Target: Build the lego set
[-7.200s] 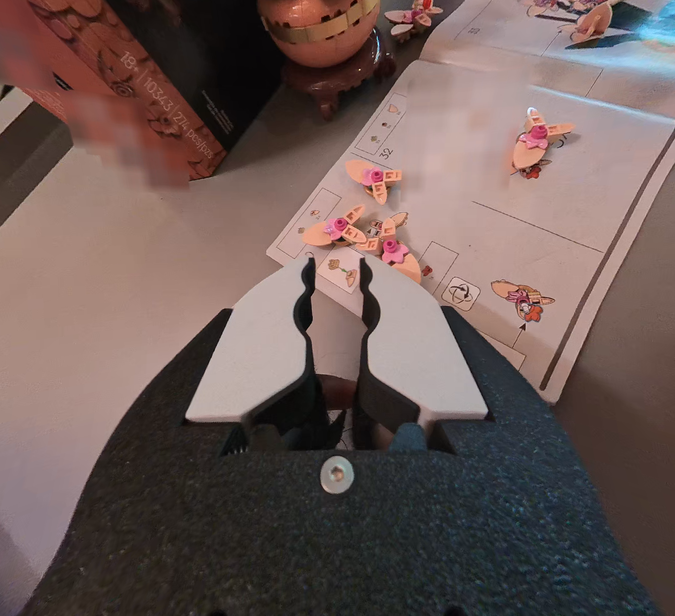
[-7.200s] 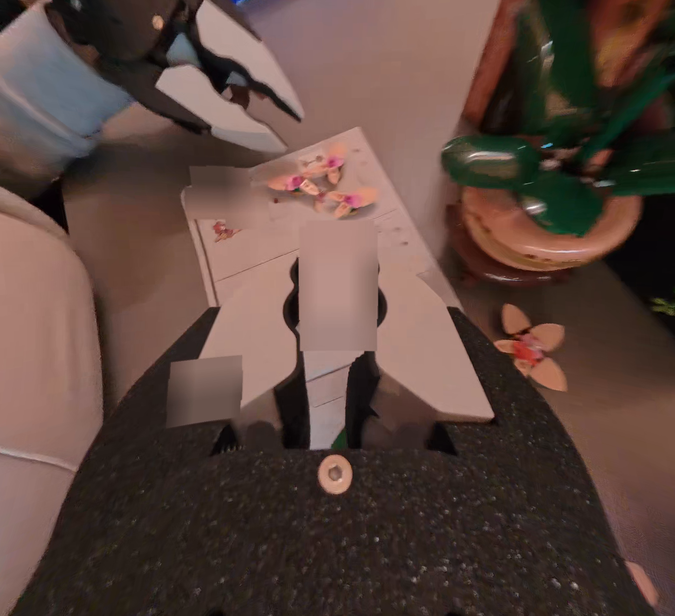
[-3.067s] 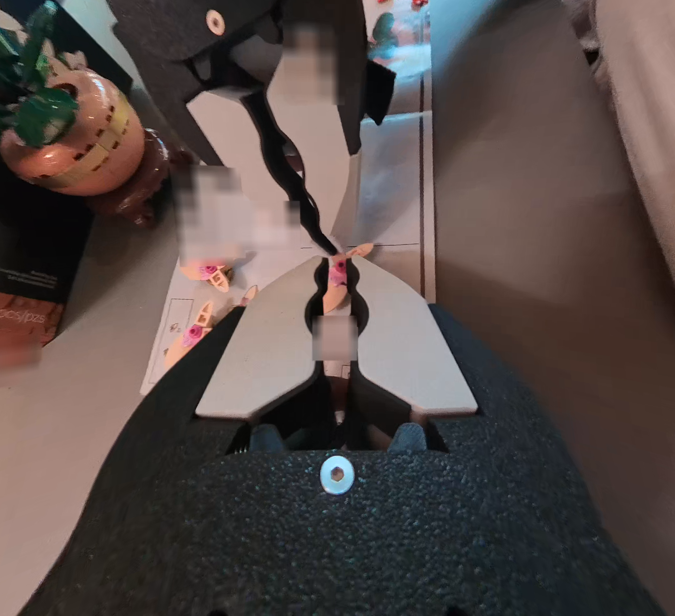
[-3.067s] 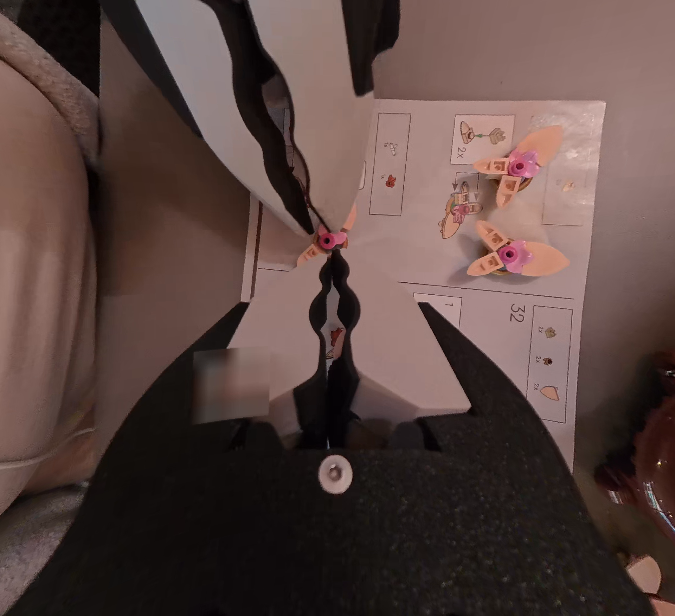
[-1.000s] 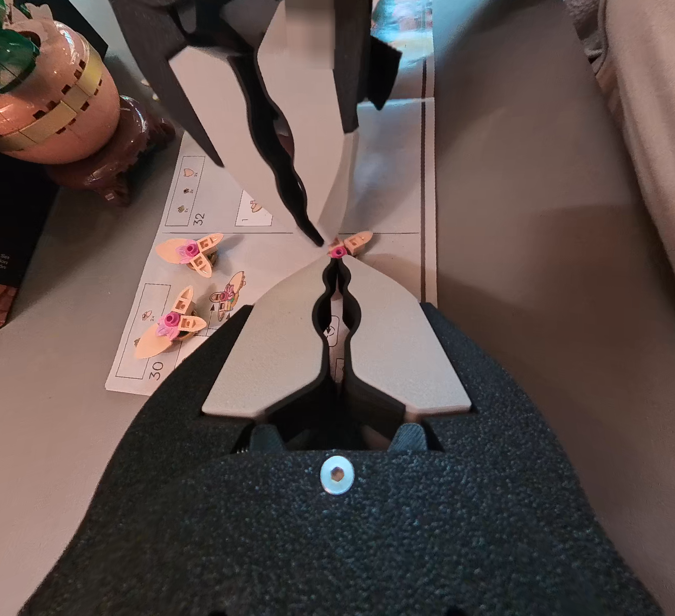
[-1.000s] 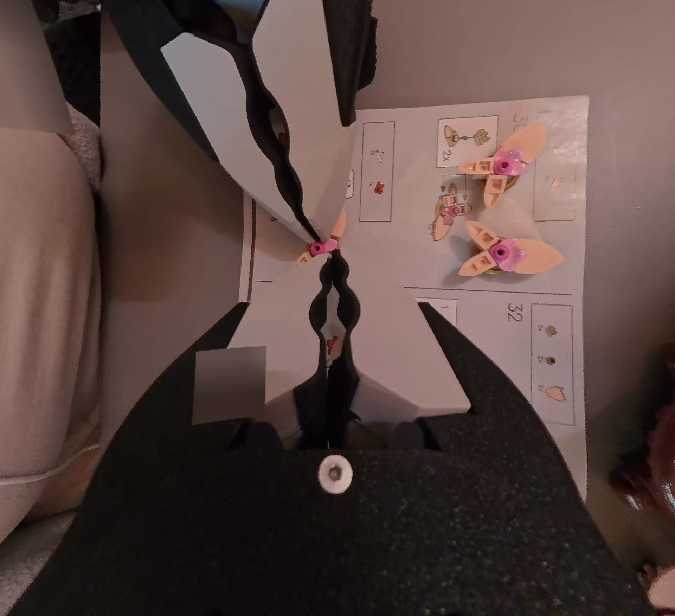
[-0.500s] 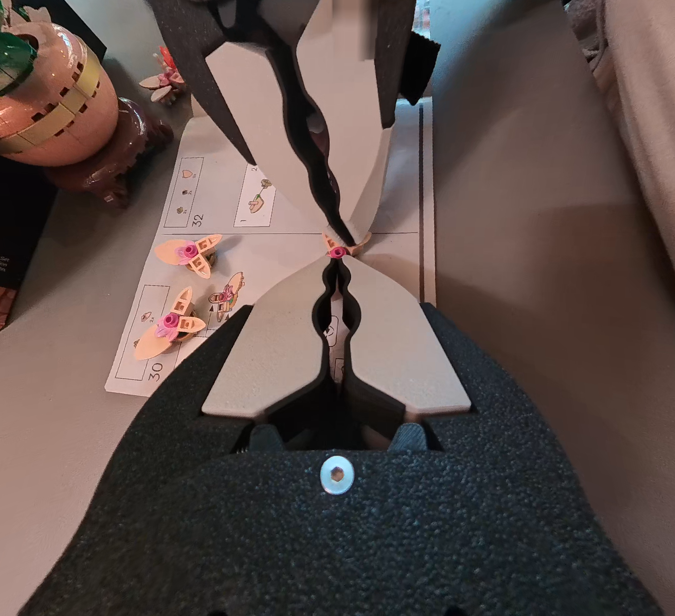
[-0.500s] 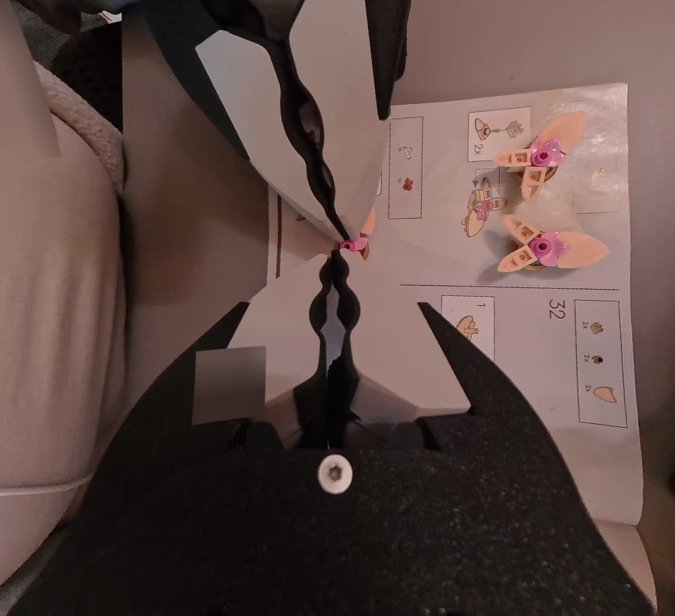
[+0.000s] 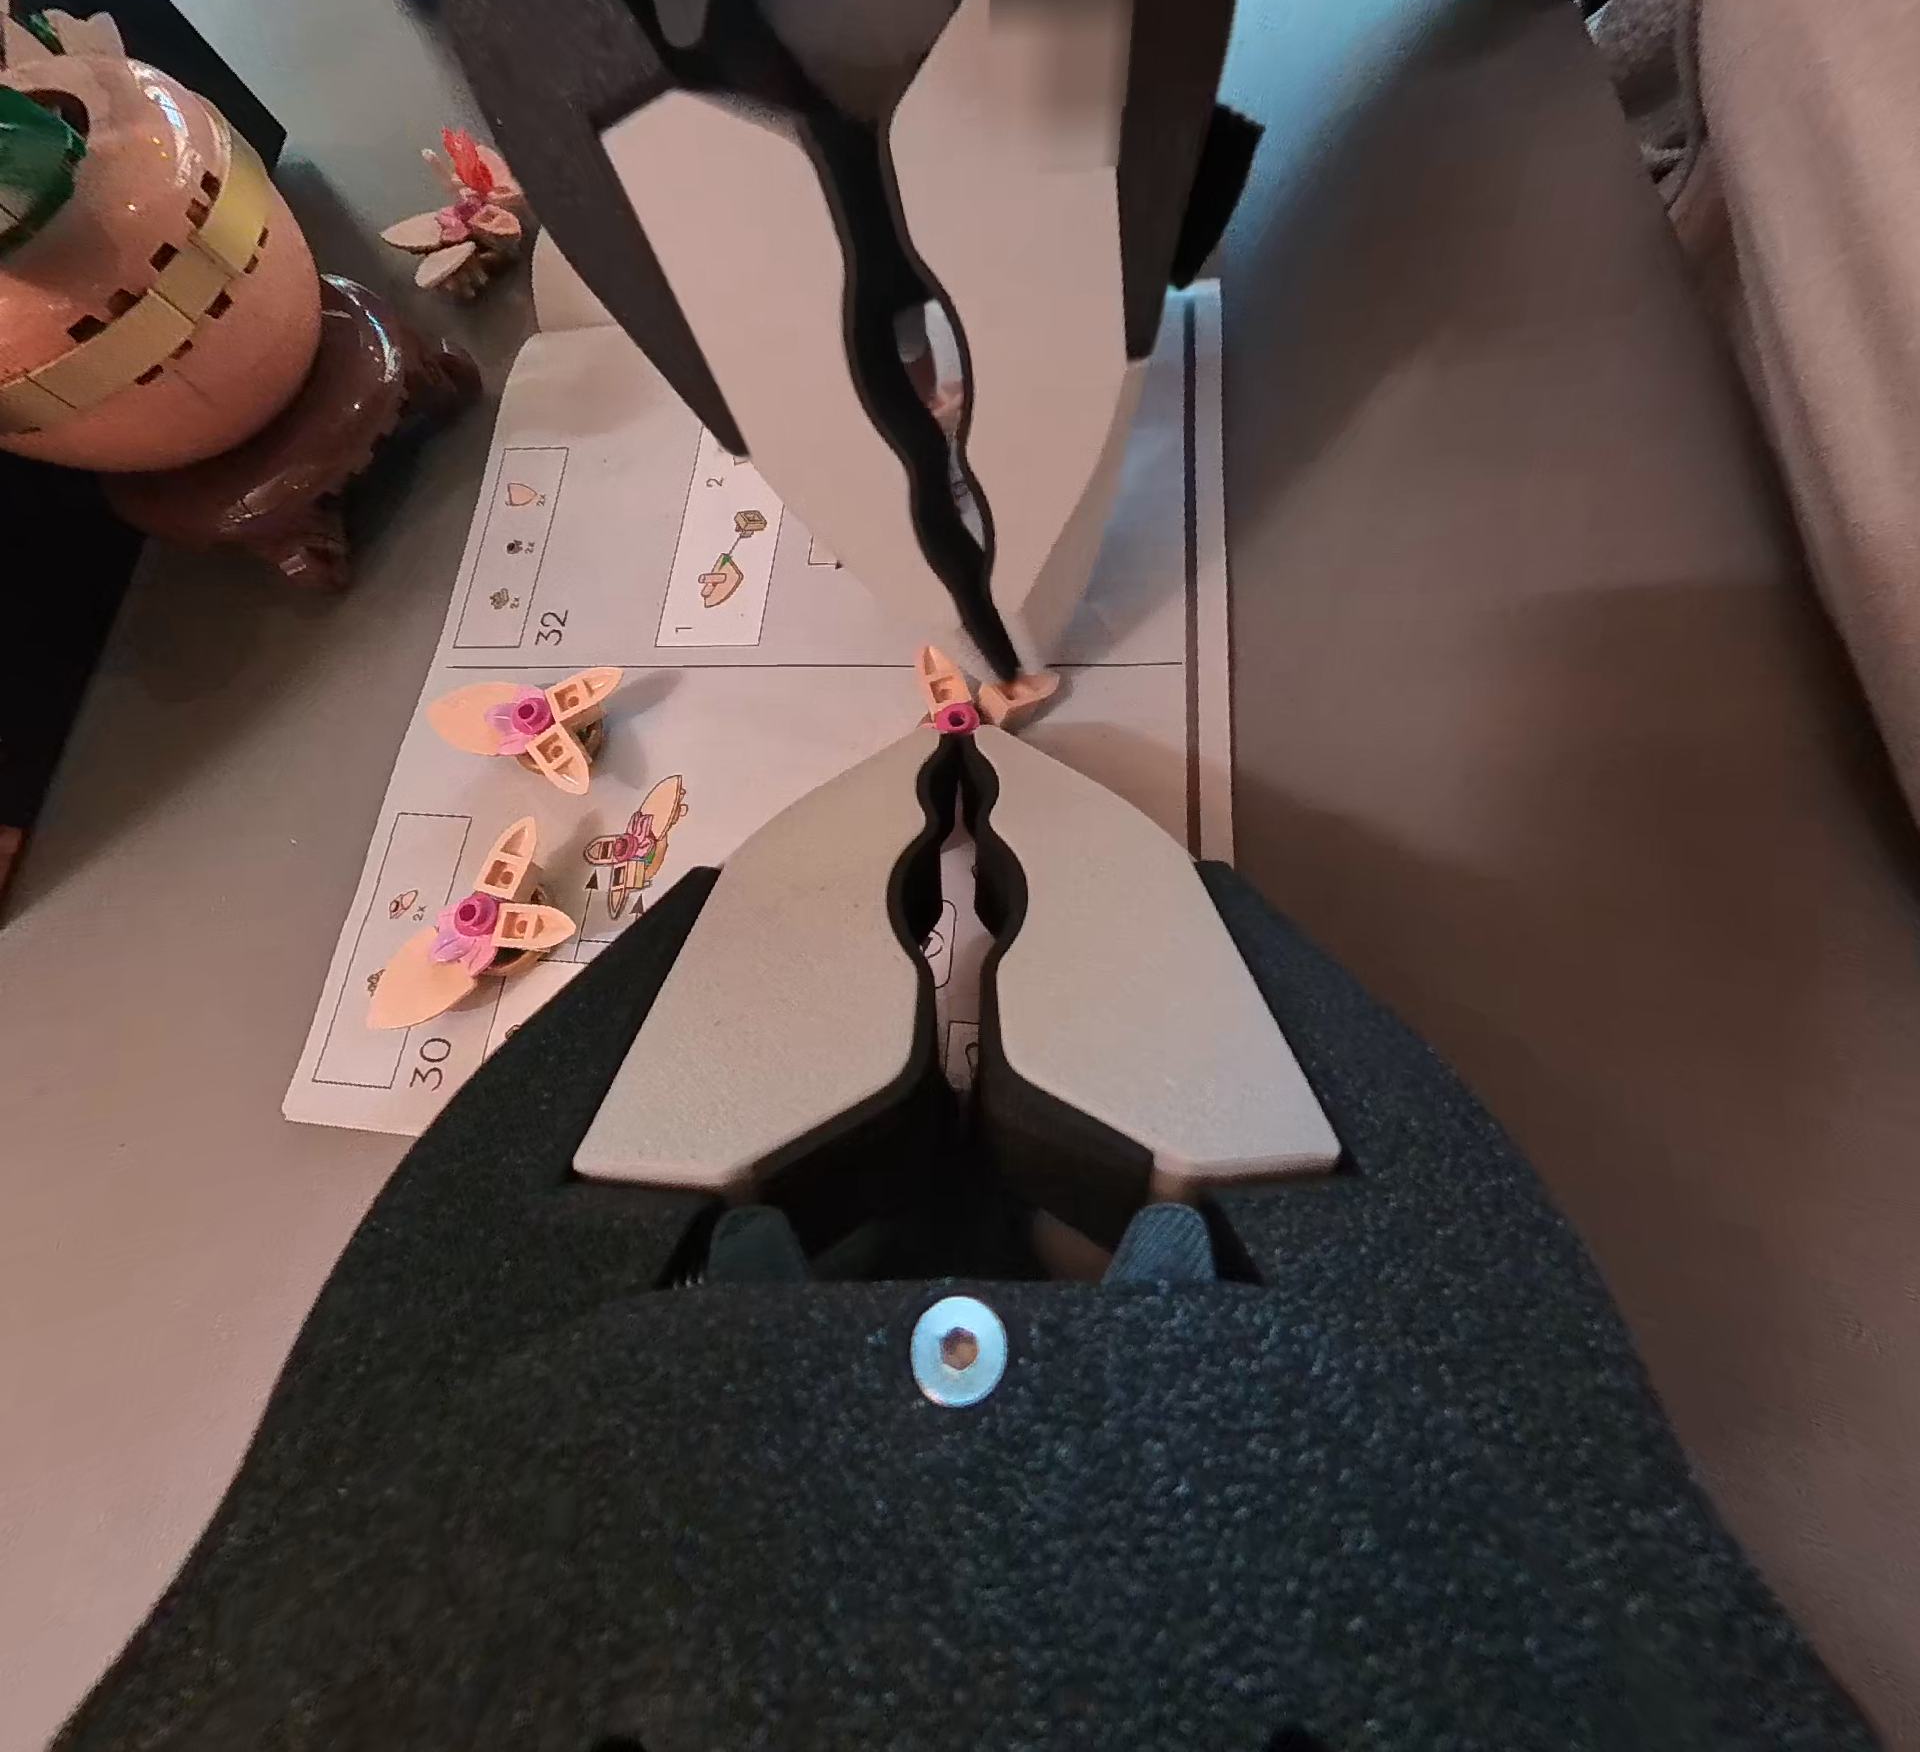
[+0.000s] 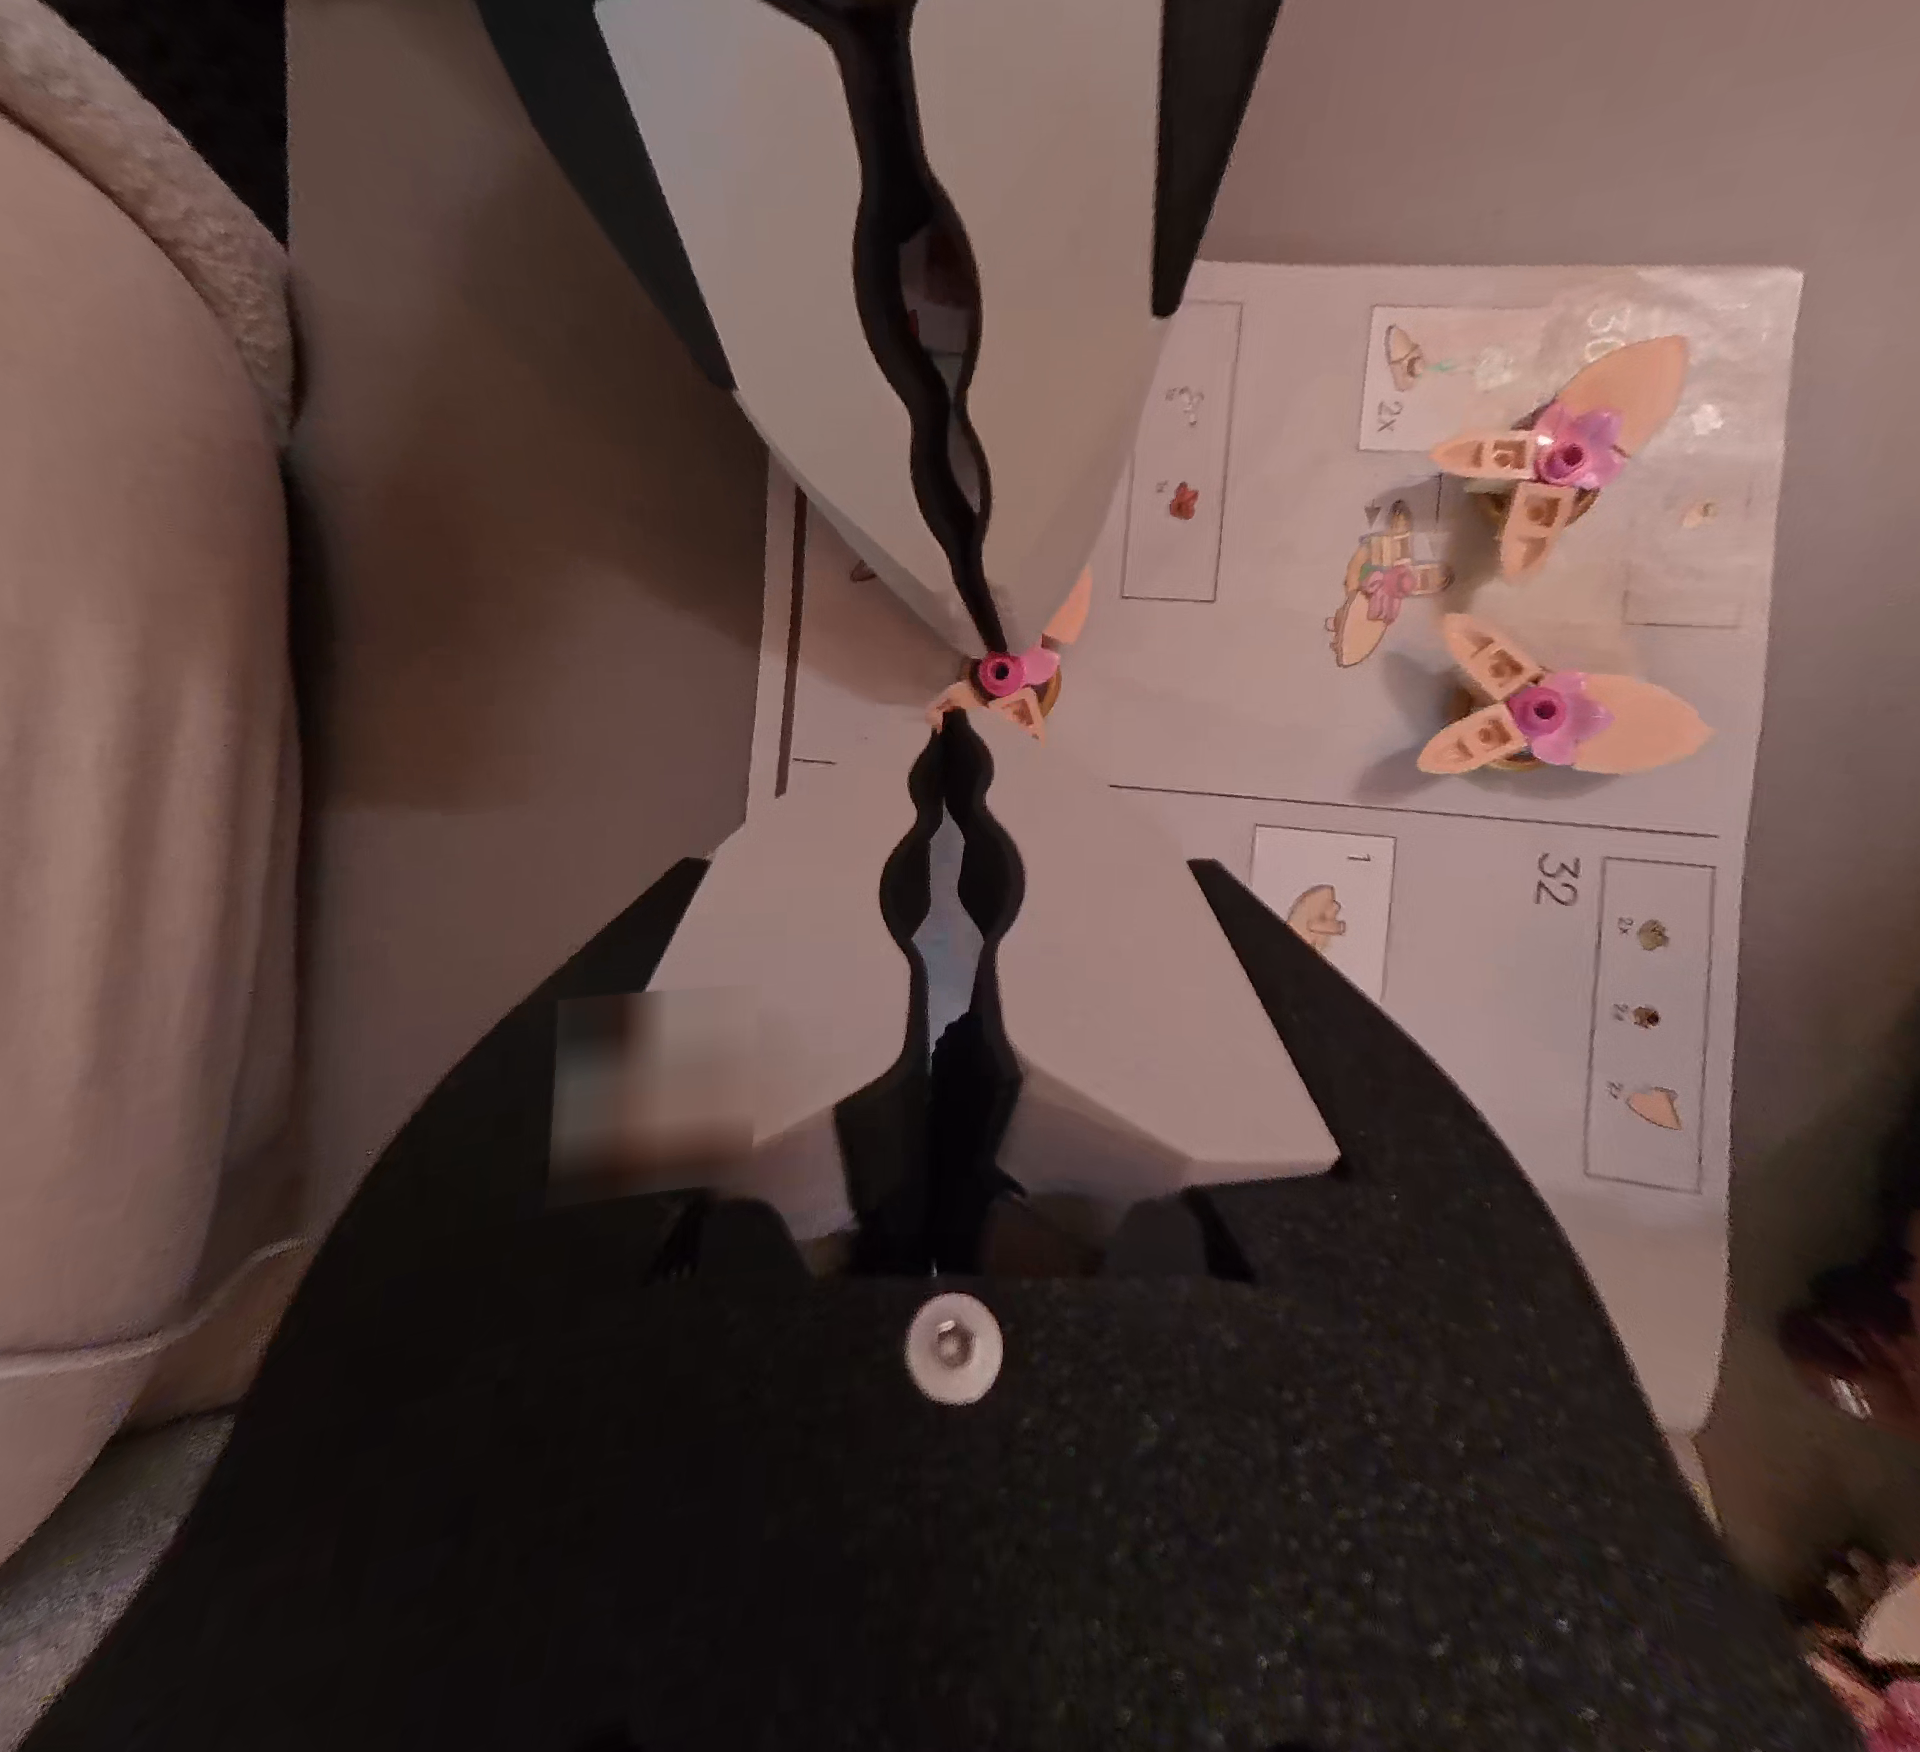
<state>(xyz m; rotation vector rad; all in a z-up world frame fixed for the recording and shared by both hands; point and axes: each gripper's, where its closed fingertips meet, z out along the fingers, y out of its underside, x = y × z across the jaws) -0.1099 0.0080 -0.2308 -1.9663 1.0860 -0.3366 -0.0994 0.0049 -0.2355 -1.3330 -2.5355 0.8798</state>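
Note:
A small flower assembly (image 9: 957, 718) with a magenta centre stud and tan petals hangs just above the instruction booklet (image 9: 790, 736). My left gripper (image 9: 956, 738) is shut on it at the stud end. My right gripper (image 9: 1003, 666) comes in from the far side, tip to tip, and is shut on a small tan petal (image 9: 1027, 692) of the same flower. In the right wrist view the flower (image 10: 1003, 674) sits between my right gripper (image 10: 951, 738) below and the left gripper (image 10: 987, 640) above. Most of the flower is hidden by the fingers.
Two more tan and pink flower assemblies (image 9: 530, 726) (image 9: 478, 933) lie on the booklet's left part, also in the right wrist view (image 10: 1548, 466) (image 10: 1538, 715). A pink pot model (image 9: 135, 331) and a finished flower (image 9: 462, 211) stand far left. A person's clothing (image 9: 1787, 352) borders the table. Left and right tips are no more than a few centimetres apart.
Both grippers have stayed shut, tip to tip on the flower. The right gripper has shifted a little to the right onto the small petal, and the flower has turned slightly.

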